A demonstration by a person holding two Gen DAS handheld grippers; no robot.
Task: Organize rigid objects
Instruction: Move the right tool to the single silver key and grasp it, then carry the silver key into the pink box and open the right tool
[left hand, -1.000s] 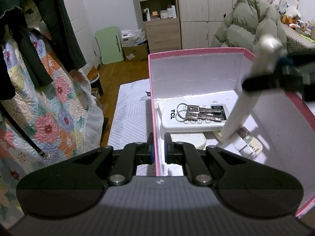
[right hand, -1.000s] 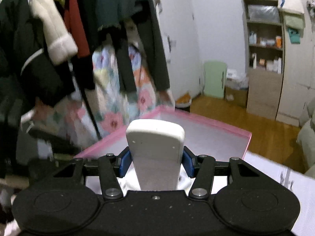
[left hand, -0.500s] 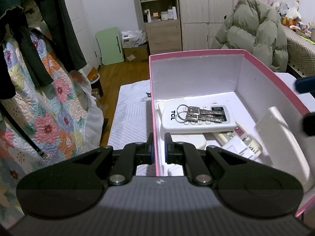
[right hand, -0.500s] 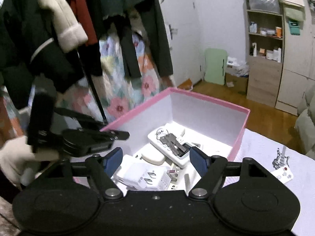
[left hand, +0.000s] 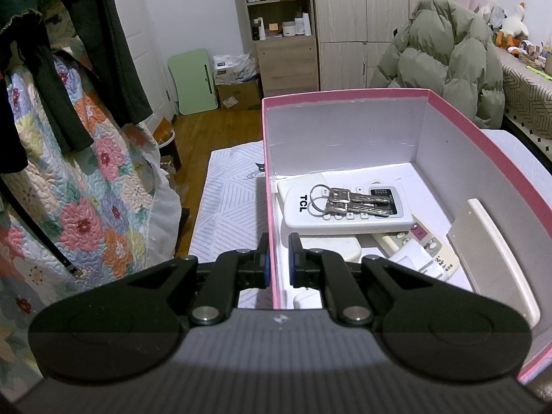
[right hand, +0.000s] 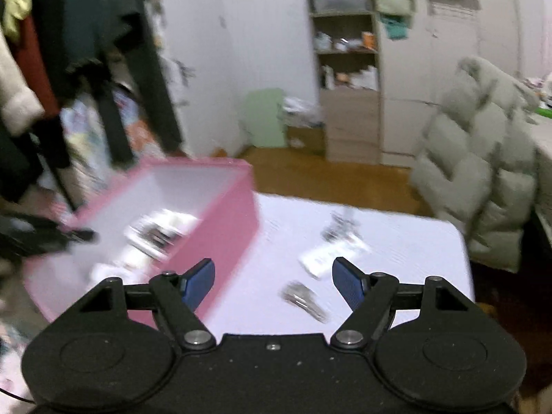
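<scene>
Fingers (left hand: pixel 264 265) of the left gripper (left hand: pixel 277 265) are pinched tight on the near-left wall of the pink box (left hand: pixel 345 95), one pad outside the wall and one inside. This gripper points forward and tips down toward the box, low in the middle of the left wrist picture.

Inside the box, a white TCL remote (left hand: pixel 345 212) lies flat with its long side going left to right across the picture. A bunch of keys (left hand: pixel 352 201) rests on top of it, with the ring to the left and the key tips pointing right. A smaller remote with colored buttons (left hand: pixel 417 245) lies slanted, from upper left to lower right. A long white flat thing (left hand: pixel 490 252) leans against the right wall, with its long side running from far to near.

The right gripper (right hand: pixel 272 284) has its jaws wide apart with nothing between them; they opened within the last second and have stopped widening. It tips down over the white cloth (right hand: pixel 396 241), and the picture is blurry. On the cloth lie a small white thing (right hand: pixel 324 258) and some silvery metal bits (right hand: pixel 303 300), too blurry to name. The pink box sits at the left of that picture.
</scene>
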